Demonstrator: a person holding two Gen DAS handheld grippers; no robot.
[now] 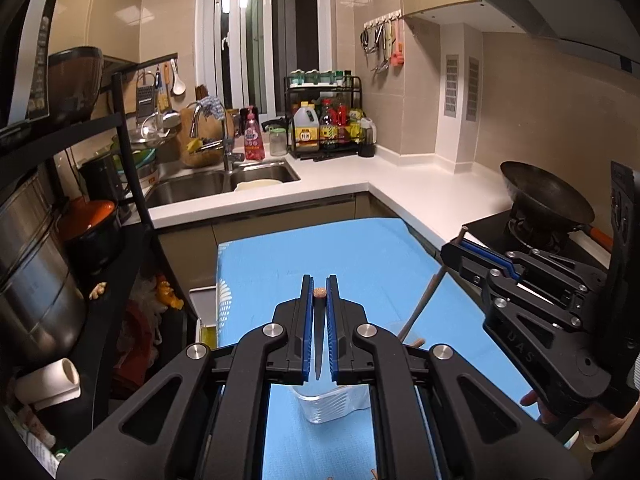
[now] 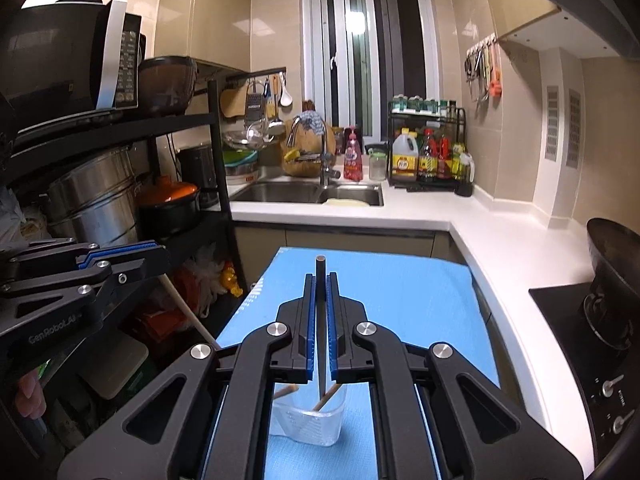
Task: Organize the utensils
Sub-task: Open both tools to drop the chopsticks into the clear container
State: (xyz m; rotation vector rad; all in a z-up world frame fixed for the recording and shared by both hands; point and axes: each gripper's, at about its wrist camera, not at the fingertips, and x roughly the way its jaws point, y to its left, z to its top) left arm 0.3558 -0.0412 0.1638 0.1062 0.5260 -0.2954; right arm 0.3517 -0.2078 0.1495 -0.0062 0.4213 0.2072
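My left gripper [image 1: 320,280] is shut on a chopstick [image 1: 320,293] that stands upright between its blue pads; its round tip shows at the top. My right gripper [image 2: 320,278] is shut on a dark chopstick [image 2: 320,266] in the same way. Both hover over a clear plastic cup [image 2: 312,420] on the blue mat [image 2: 400,300]. Two wooden chopsticks [image 2: 329,397] lean inside the cup. In the left wrist view the right gripper [image 1: 460,240] is to the right, its brown chopstick [image 1: 420,304] slanting down. In the right wrist view the left gripper [image 2: 160,254] is at left.
A white L-shaped counter [image 1: 340,176] wraps behind and to the right of the mat, with a double sink [image 1: 208,184], a bottle rack [image 1: 324,120] and a black wok [image 1: 544,196] on a hob. A black shelf [image 2: 120,128] with pots and a microwave stands at left.
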